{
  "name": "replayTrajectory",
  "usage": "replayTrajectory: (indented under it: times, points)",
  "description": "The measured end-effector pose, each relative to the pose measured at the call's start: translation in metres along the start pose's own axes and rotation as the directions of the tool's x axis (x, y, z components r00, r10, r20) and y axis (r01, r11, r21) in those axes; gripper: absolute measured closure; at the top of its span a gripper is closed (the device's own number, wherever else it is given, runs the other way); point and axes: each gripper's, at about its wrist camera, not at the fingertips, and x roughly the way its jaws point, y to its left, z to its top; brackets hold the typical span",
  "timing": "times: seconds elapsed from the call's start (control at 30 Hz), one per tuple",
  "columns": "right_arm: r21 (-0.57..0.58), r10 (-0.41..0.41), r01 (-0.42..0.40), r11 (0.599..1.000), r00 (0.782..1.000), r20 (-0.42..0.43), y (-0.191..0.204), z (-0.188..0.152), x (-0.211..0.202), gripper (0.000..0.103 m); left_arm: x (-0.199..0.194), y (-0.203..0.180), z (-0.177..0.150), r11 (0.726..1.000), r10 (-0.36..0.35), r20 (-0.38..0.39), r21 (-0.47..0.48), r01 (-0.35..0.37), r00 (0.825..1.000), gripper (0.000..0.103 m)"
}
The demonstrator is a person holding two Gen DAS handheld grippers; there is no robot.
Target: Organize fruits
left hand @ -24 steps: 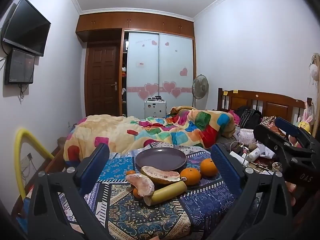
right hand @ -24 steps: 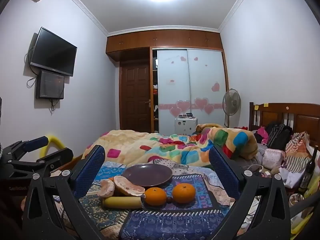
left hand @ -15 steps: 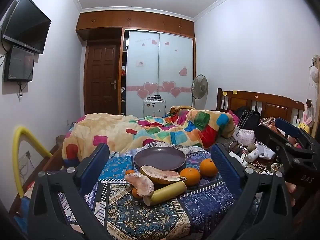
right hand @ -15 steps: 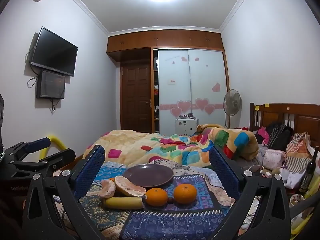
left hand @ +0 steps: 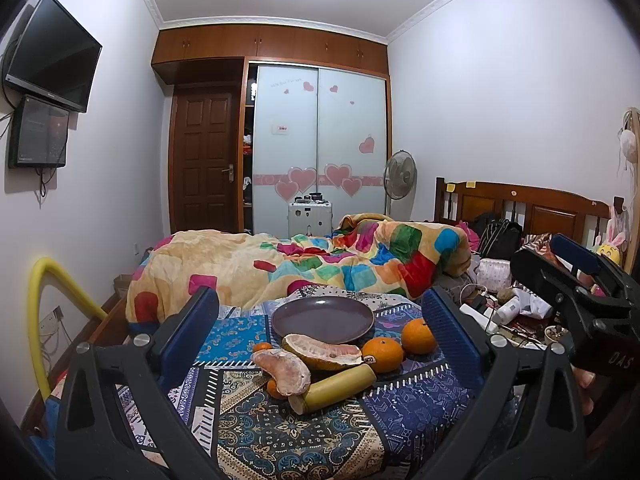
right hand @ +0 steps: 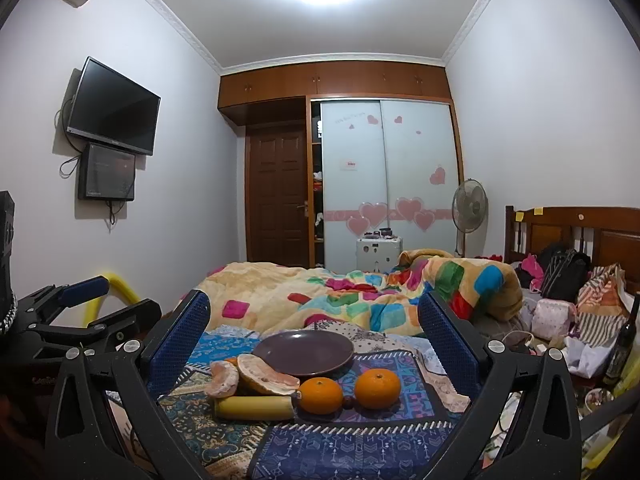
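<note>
Waiting untouched, the two round oranges (right hand: pixel 320 395), pale pomelo pieces (right hand: pixel 267 379) and yellow banana (right hand: pixel 254 407) lie just near of the empty purple plate (right hand: pixel 304 352). Your left gripper (left hand: pixel 320 344) and right gripper (right hand: pixel 313 344) hover wide open, holding nothing; nothing looks organized yet.

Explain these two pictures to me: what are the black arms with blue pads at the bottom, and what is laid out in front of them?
Those are hand-held tools, not a robot: a person holds one two-finger gripper in each hand, each with a camera looking along its fingers. One picture comes from the left gripper, the other from the right gripper. Both are open and hold nothing. On the patterned cloth lie an empty purple plate, two oranges, two pomelo pieces and a yellow banana. A smaller orange fruit shows in the left view.
</note>
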Motion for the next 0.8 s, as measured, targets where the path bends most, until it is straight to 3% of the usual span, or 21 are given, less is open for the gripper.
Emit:
replayTrajectory:
  times: [0.8]
  points:
    - [0.020, -0.004, 0.004, 1.000, 1.000, -0.001, 0.0014, -0.0015, -0.0020, 0.000, -0.0056, -0.0025, 0.0032, 1.000, -0.005, 0.023, 0.008, 0.005, 1.000, 0.000]
